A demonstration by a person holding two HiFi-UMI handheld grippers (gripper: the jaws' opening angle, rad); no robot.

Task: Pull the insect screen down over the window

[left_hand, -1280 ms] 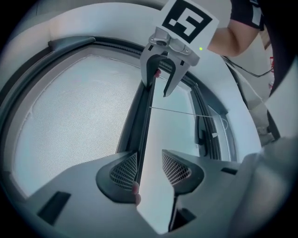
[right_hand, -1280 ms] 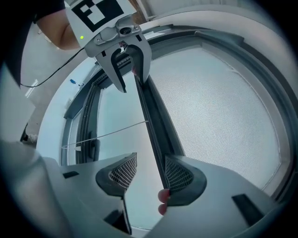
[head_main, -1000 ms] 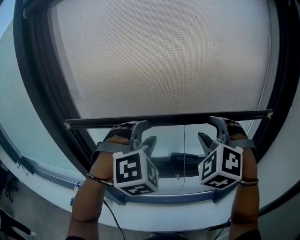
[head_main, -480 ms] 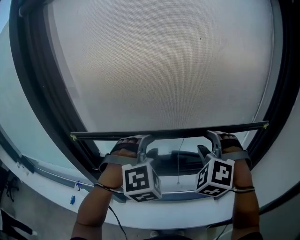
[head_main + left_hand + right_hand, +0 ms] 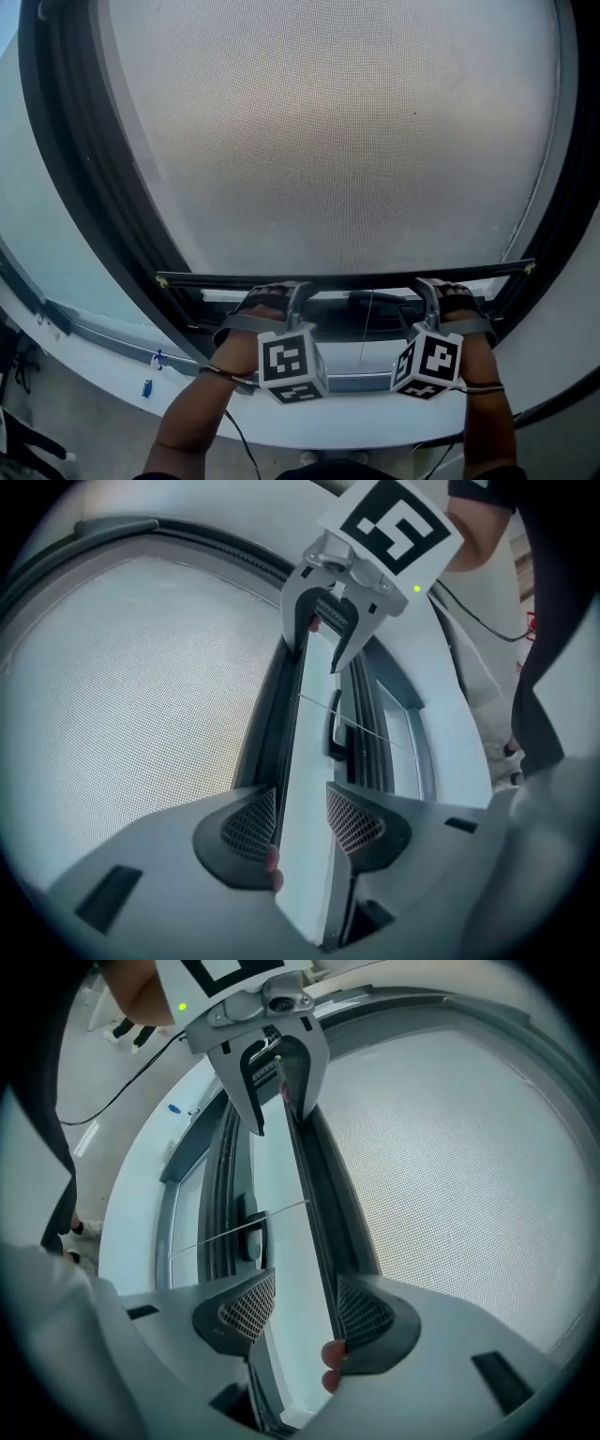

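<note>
The grey mesh insect screen (image 5: 347, 141) covers most of the window. Its dark bottom bar (image 5: 356, 278) lies level just above the lower window frame. My left gripper (image 5: 298, 292) holds the bar left of the middle, and my right gripper (image 5: 427, 289) holds it further right. In the left gripper view the bar (image 5: 305, 761) fills the gap of my left gripper (image 5: 302, 822), both pads against it. In the right gripper view the same bar (image 5: 300, 1241) runs through my right gripper (image 5: 305, 1312). A fingertip shows by each inner pad.
A thin pull cord (image 5: 366, 328) hangs from the bar's middle in front of a dark window handle (image 5: 335, 733). The black window frame (image 5: 84, 187) curves round the screen. A white sill (image 5: 356, 427) lies below, with a black cable (image 5: 230, 431) over it.
Both grippers and the bar have moved down together. More mesh shows above, and the gap between the bar and the lower frame has narrowed.
</note>
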